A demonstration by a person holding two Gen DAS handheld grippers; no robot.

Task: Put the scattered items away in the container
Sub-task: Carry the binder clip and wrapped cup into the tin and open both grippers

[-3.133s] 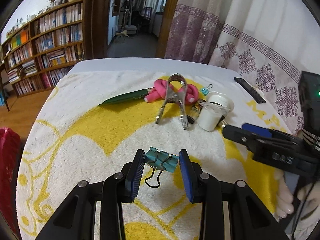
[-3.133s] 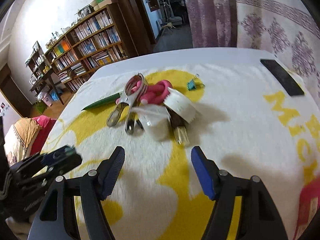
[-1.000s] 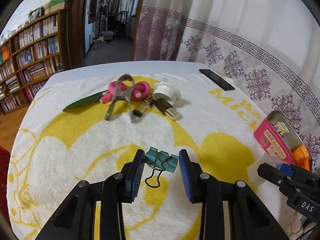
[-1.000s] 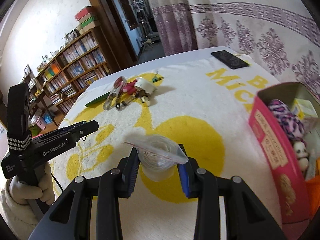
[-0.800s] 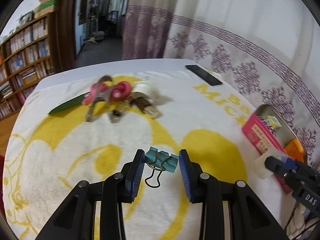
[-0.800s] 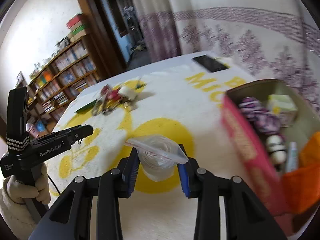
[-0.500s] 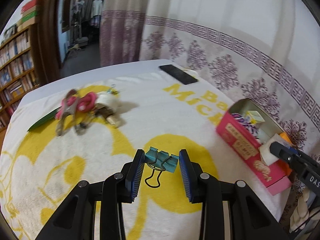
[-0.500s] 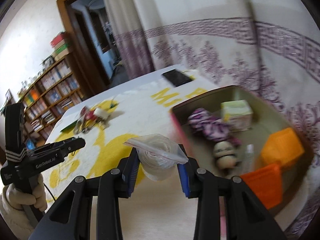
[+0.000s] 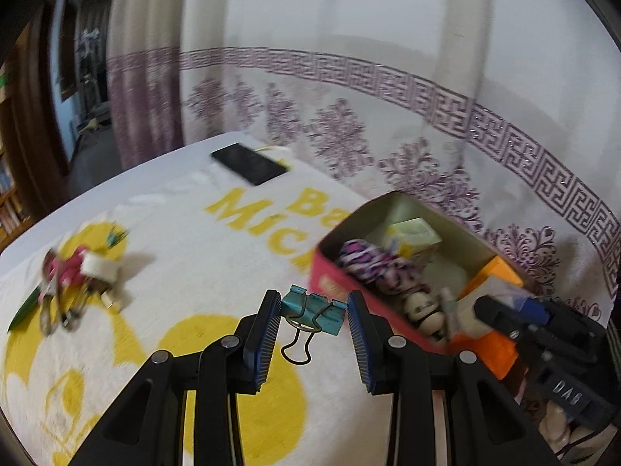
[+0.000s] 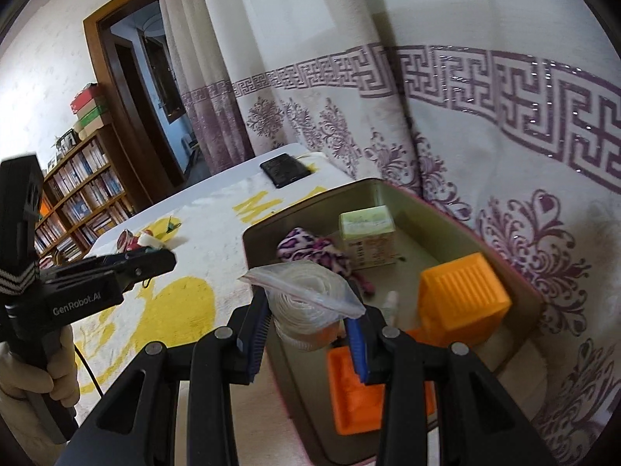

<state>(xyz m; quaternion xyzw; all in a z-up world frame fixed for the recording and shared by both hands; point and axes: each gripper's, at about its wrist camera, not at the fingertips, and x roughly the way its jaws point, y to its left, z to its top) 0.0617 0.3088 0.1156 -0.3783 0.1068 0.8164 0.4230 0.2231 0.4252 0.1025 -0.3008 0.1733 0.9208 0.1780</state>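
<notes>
Nearest in the left wrist view, the left gripper is clamped narrow on a teal binder clip, whose wire loop hangs below the pads. A second ago this gripper was over the middle of the yellow-patterned towel; it now stands just beside the container, at the tin's red near wall. The clip has not crossed the rim.

In the right wrist view, the right gripper is closed on a clear bag of white cord. A second ago it was above the towel, short of the tin; it now hangs over the container's near-left corner. Inside lie an orange block, a leopard-print fabric piece and a small green carton.

Judgement: both loads are in position for release, the bag first.

Farther off, near the towel's far left edge, the remaining pile is blurred. A black phone lies at the table's far edge
</notes>
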